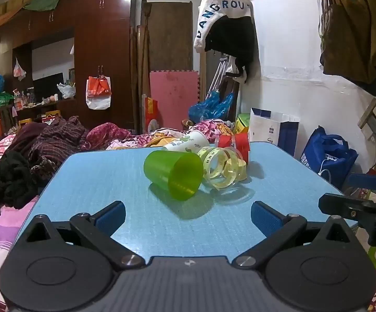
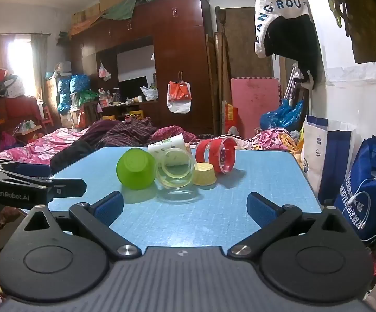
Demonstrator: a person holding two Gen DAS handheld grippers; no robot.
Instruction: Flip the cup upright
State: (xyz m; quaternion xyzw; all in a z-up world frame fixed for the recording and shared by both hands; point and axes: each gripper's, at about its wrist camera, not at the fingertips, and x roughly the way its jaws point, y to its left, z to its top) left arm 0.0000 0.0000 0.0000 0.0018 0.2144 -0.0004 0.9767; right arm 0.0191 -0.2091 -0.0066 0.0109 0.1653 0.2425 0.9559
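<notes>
Several cups lie tipped on a blue table [image 1: 109,182] [image 2: 266,182]. A green cup [image 1: 173,175] [image 2: 135,169] lies on its side nearest the left. Beside it lies a clear cup with yellow print [image 1: 224,167] [image 2: 174,170]. Behind are a white printed cup [image 1: 188,143] [image 2: 168,147] and a red cup [image 1: 236,143] [image 2: 219,156], both on their sides. A small yellow cup [image 2: 204,173] stands upside down. My left gripper [image 1: 188,217] is open and empty, short of the green cup. My right gripper [image 2: 185,209] is open and empty, short of the cups.
A bed with pink bedding and dark clothes [image 1: 31,150] [image 2: 83,140] lies left of and behind the table. Paper and blue bags [image 1: 325,153] [image 2: 364,182] stand against the white wall on the right. Each gripper shows at the edge of the other's view [image 1: 357,208] [image 2: 18,184].
</notes>
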